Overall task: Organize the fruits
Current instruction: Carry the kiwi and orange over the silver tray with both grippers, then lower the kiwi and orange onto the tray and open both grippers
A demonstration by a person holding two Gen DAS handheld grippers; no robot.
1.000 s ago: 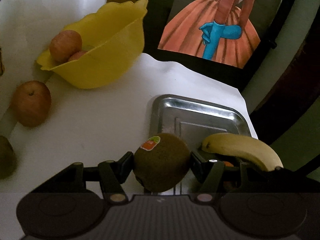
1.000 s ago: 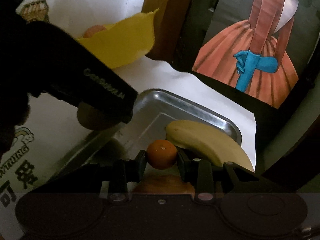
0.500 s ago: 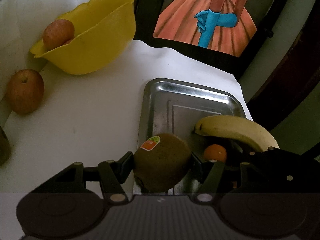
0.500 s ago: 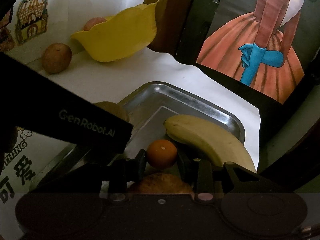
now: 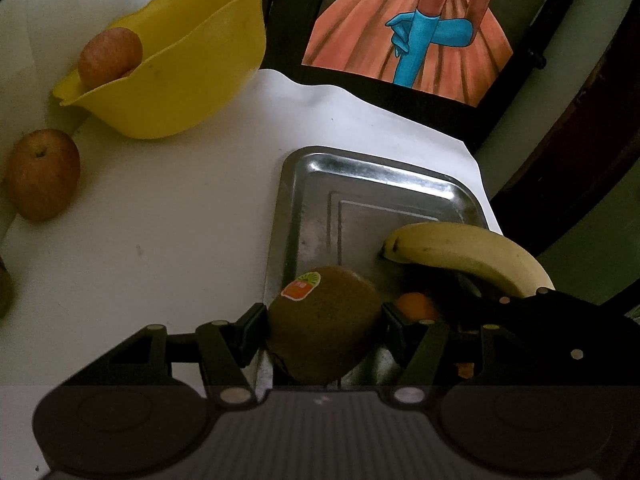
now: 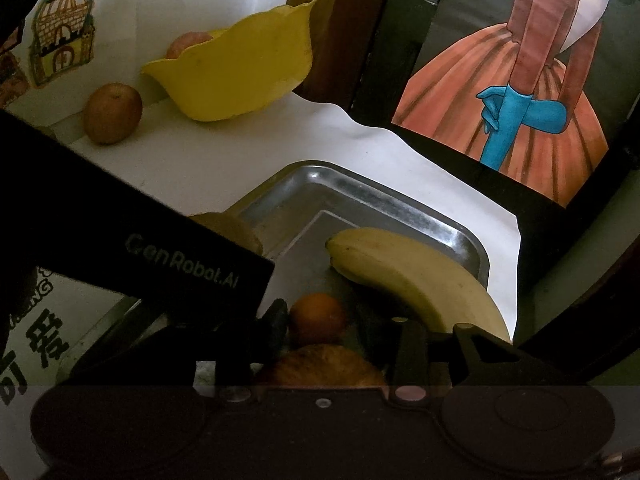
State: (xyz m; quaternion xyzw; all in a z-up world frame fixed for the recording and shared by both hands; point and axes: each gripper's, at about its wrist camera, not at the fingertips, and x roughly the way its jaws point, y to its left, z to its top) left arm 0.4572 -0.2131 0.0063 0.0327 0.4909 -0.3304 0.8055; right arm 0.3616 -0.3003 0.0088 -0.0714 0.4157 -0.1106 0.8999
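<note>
Currently, notes as observed:
Left gripper (image 5: 324, 320): jaws clamped on the kiwi (image 5: 324, 324), sticker side up, held over the near-left edge of the metal tray (image 5: 372, 172).
Right gripper (image 6: 320, 320): small orange (image 6: 318, 317) sat between its jaws; contact was too dark to judge, so clamped or loose I could not tell.
Tray contents: banana (image 5: 468, 256) lay along the right side, long axis running from the tray's middle to its near-right corner, blunt tip pointing toward the centre.
Elsewhere: yellow bowl (image 5: 172, 76) held an apple (image 5: 110, 56); another apple (image 5: 42, 178) stood on the table (image 5: 160, 220).
Judgement, step in hand: lower the kiwi onto bare tray floor left of the banana, release only once it rests, and keep clear of the right gripper.
</note>
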